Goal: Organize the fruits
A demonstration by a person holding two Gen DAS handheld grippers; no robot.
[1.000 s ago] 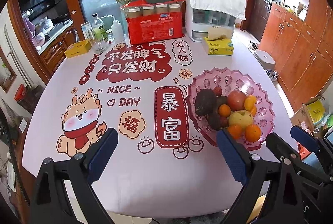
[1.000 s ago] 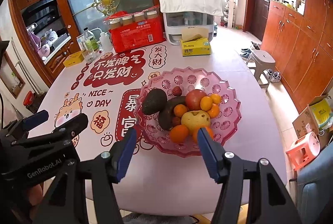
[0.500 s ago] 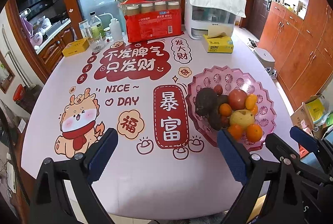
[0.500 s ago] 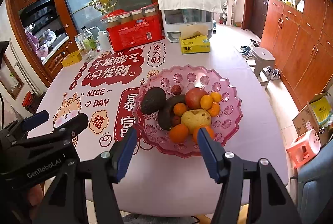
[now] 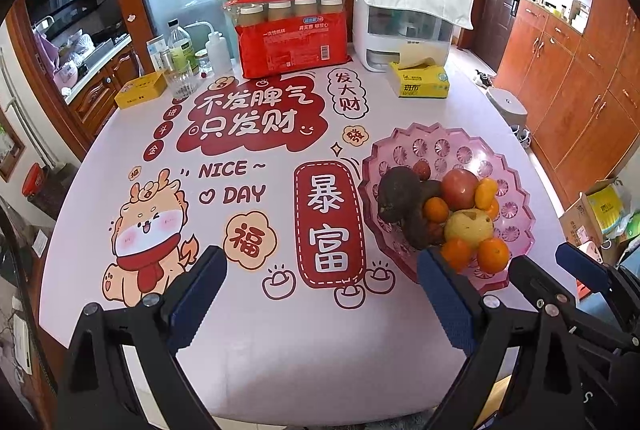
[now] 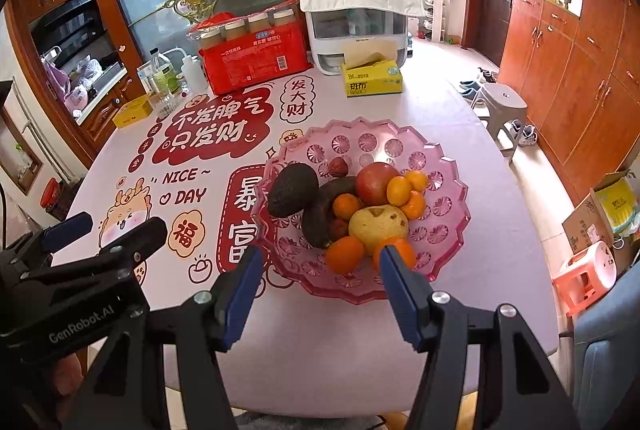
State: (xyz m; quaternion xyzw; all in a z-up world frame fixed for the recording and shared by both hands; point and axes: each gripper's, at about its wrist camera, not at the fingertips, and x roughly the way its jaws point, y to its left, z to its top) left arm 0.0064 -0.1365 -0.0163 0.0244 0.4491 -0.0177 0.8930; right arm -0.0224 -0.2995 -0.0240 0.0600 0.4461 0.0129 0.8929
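A pink scalloped glass bowl [image 6: 444,166] [image 5: 516,186] stands on the right half of the table. It holds two dark avocados [image 6: 292,188], a red apple [image 6: 376,182], a yellow pear [image 6: 378,222], several small oranges [image 6: 344,253] and a lychee [image 6: 338,166]. My right gripper [image 6: 318,266] hangs open above the bowl's near rim, nothing between its fingers. My left gripper [image 5: 318,278] is open over the printed tablecloth, left of the bowl, and holds nothing. It also shows at the right wrist view's lower left.
At the table's far edge stand a red pack of cups [image 5: 290,38], a white dispenser under a cloth [image 5: 408,14], a yellow tissue box [image 5: 422,82], bottles and a glass [image 5: 182,62], and a small yellow box [image 5: 140,90]. A stool [image 6: 502,102] stands beside the table.
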